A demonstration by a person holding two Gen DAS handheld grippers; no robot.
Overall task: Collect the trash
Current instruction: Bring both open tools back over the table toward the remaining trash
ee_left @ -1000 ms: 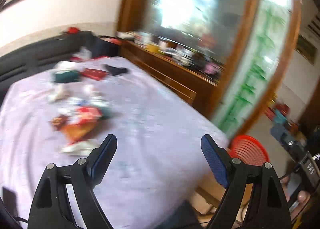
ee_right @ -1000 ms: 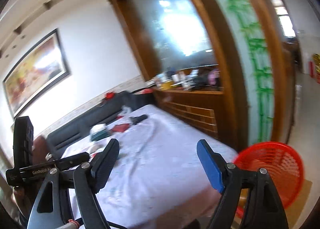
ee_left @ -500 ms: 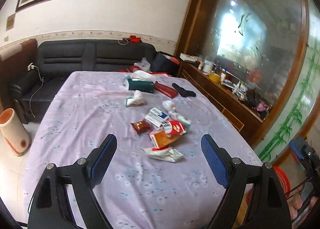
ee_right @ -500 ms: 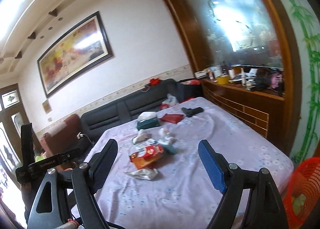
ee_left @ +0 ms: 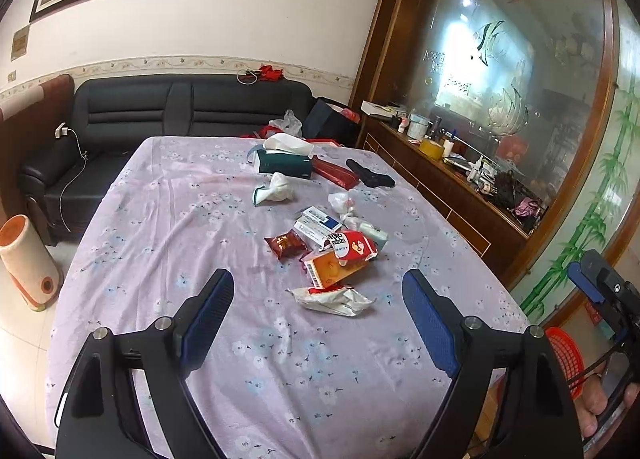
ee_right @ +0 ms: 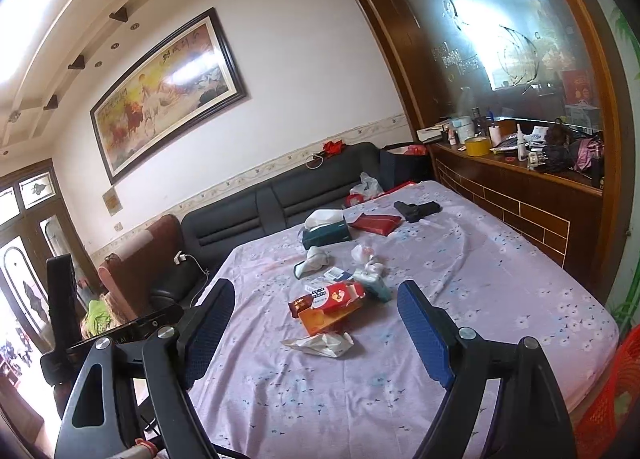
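**Asker:** What is nearest the cameras?

**Describer:** Two hand-held claws over a table draped in a lilac flowered cloth. The left gripper has its blue-padded jaws spread wide with nothing between them. The right gripper is the same: wide apart, empty.

**Asker:** Where is the trash?

**Describer:** Straight ahead, at twelve o'clock from both claws. Closest is a crumpled white wrapper, lying flat with its long axis running roughly nine to three, across the line of the jaws. Just past it, an orange packet overlapped by a red-and-white pouch, then a dark red snack packet at eleven o'clock. Farther on lie small white-and-blue boxes, wadded tissues, and a green tissue box.

**Asker:** Which hand is better placed?

**Describer:** Neither is clearly nearer. A red basket sits off the table edge at four o'clock in the right view, so the right side seems handier for dropping.
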